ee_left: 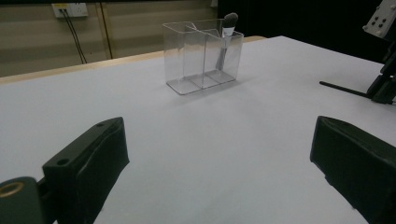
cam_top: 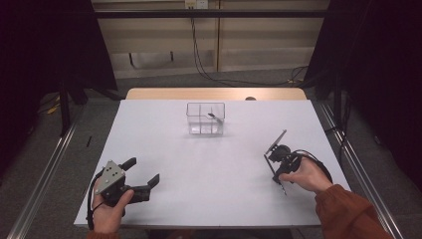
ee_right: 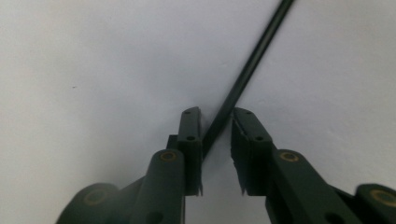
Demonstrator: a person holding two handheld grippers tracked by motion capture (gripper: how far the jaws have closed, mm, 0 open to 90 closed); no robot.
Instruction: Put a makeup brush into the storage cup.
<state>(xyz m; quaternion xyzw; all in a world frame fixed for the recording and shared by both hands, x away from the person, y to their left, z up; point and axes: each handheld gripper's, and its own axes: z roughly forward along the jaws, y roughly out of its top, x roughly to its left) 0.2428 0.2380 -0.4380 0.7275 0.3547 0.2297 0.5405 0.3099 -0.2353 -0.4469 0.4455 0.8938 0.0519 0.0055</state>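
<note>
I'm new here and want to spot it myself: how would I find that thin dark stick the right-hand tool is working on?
Start at the white table and go to its right side, near the person's right hand. The thin black stick lies flat there, between the jaws of the right gripper. Unlike the brush standing in the clear box at the far middle, it lies loose on the tabletop.

Thin black rod [ee_right: 252,60] runs off the right gripper view's top edge beyond the right gripper [ee_right: 217,126]; pad contact unclear.
</note>
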